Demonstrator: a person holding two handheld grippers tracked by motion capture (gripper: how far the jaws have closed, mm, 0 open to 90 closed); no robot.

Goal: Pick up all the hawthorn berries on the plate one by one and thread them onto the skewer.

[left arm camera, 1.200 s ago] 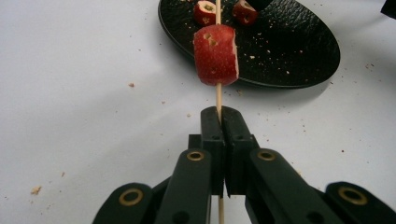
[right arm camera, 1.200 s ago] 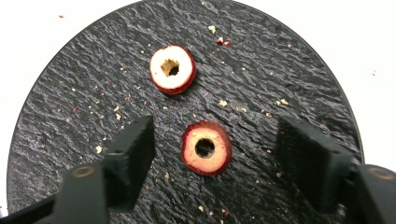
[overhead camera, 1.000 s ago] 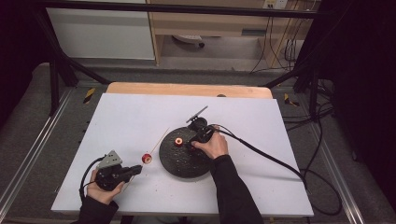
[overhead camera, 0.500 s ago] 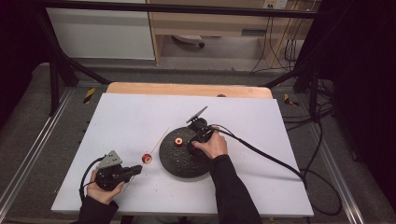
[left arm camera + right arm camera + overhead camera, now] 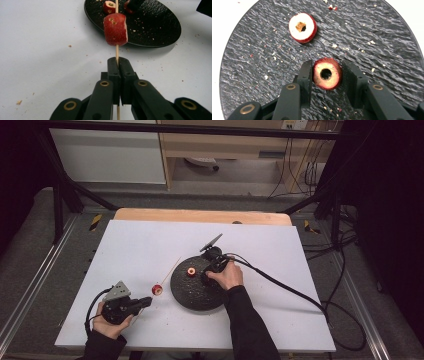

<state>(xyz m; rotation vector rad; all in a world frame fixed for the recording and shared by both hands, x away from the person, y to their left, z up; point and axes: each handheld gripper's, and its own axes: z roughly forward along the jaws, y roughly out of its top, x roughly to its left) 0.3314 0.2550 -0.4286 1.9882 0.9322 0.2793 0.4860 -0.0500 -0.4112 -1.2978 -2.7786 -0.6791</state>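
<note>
White bench [image 5: 150, 245], crumb-strewn, in a dim room. Right hand-held gripper [image 5: 327, 72] has just closed onto a cored hawthorn piece [image 5: 327, 73] on the black slate plate [image 5: 374, 50]. Left hand-held gripper [image 5: 117, 65] clamps the skewer [image 5: 116, 51], a hawthorn [image 5: 115, 29] threaded just beyond.

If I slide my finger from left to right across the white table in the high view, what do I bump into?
Left gripper holding the skewer → red fruit piece on the skewer → black plate → cored fruit ring on the plate → right gripper → black cable.
</note>
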